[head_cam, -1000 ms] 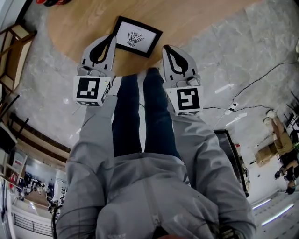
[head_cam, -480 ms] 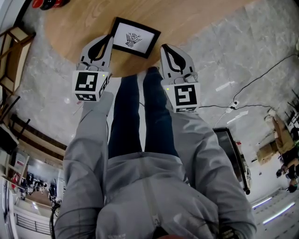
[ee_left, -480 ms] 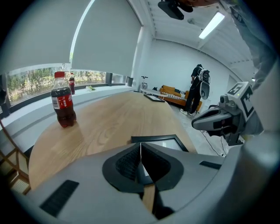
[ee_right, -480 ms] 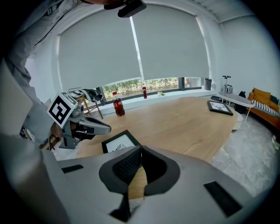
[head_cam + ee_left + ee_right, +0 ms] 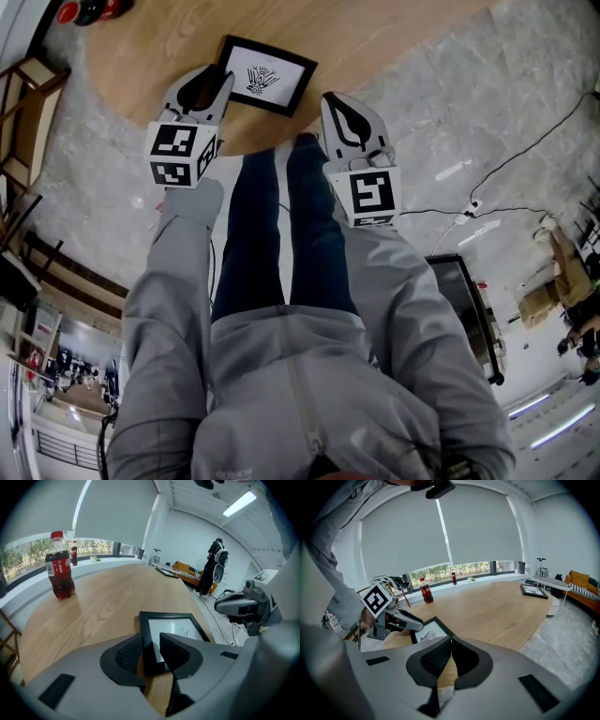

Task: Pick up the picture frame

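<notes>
Black picture frame point(image 5: 266, 75) lies unlifted up top, one corner inside our left gripper point(image 5: 150, 644), jaws just opened wide.

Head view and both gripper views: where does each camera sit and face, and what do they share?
Head view: on the person's head, steeply down at rounded wooden table, black picture frame, left tongs, right tongs; grey sleeves, dark trousers show.
Left gripper view: on left tongs, whose jaws have just been opening, frame's corner between them; faces across table to red-labelled cola bottle.
Right gripper view: on shut right tongs, facing the left tongs; grey sleeve shows.
All three share the frame.
</notes>
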The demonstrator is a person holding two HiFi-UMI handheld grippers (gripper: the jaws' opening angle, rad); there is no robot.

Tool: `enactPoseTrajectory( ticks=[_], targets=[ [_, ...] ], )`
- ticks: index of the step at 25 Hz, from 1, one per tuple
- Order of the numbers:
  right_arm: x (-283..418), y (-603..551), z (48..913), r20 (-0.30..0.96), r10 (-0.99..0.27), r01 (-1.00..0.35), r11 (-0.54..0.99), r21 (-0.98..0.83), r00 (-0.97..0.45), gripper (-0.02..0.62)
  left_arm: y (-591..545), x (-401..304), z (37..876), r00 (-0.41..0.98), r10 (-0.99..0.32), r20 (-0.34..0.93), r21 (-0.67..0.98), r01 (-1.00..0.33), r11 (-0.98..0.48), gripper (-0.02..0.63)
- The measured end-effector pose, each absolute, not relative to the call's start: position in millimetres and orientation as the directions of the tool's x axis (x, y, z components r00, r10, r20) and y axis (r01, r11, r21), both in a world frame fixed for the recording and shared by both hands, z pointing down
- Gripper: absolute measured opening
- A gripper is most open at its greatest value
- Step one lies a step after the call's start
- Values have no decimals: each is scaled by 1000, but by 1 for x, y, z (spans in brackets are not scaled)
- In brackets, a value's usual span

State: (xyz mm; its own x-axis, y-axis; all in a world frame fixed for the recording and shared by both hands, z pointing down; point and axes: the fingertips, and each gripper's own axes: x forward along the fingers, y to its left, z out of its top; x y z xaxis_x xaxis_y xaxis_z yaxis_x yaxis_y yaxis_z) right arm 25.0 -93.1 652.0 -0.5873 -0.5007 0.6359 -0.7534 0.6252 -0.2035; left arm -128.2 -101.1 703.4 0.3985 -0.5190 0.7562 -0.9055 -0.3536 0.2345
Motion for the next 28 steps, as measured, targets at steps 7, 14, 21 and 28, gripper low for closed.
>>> enactPoseTrajectory(
  ticks=[7, 14, 21, 28],
  targets=[
    [40, -83, 660, 647, -502, -769, 603, -215, -574, 32, -98, -123, 711, 365, -497, 787, 212, -917, -337, 126],
    [63, -66, 677, 669, -473, -781, 561, -273, -574, 32, -96, -95, 711, 369, -490, 790, 194, -908, -372, 126],
    [81, -57, 695, 664, -432, -781, 466, -415, -610, 35, -91, -68, 714, 389, -464, 796, 198, -892, -407, 126],
    [94, -51, 702, 576, -431, -712, 298, -635, -694, 189, -90, -46, 713, 394, -461, 795, 203, -889, -410, 126]
  ],
)
